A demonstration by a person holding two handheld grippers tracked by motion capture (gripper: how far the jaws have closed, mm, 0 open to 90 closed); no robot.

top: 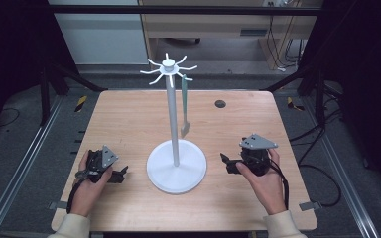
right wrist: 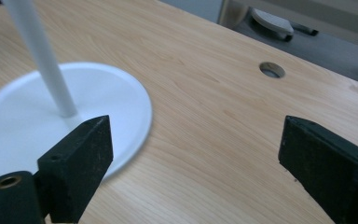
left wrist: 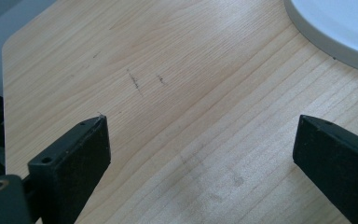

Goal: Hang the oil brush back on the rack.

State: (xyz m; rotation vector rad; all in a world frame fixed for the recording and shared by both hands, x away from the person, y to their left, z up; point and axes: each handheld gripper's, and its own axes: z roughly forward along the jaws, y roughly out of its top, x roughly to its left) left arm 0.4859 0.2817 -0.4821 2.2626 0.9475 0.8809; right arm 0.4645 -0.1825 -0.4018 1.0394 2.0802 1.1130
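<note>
White utensil stand (top: pixel 172 119), a thin pole rising from a round flat base with curved hooks fanning out at its top, occupies the middle of the light wooden table (top: pixel 129 114). One slim grey-green spatula (top: pixel 184 106) hangs from a hook on the far right of the pole, its blade dangling above the tabletop behind the base. Beyond the stand and to its right, a small round cable hole (top: pixel 220 104) is set into the table near the far edge. Nothing lies between the stand and either tool; bare wood separates them.

Left of the stand's base, the left gripper (top: pixel 120 175) rests low on the table in the person's hand, near the base but not touching it. In the left gripper view its jaws stand wide apart over bare wood, with the base's rim (left wrist: pixel 335 28) showing at the upper right.

Right of the base, the right gripper (top: pixel 226 163) is held in the other hand, jaws pointing toward the stand, near it but apart. In the right gripper view the jaws are spread wide with nothing between them, and the pole (right wrist: pixel 39 56) and base sit ahead on the left.
</note>
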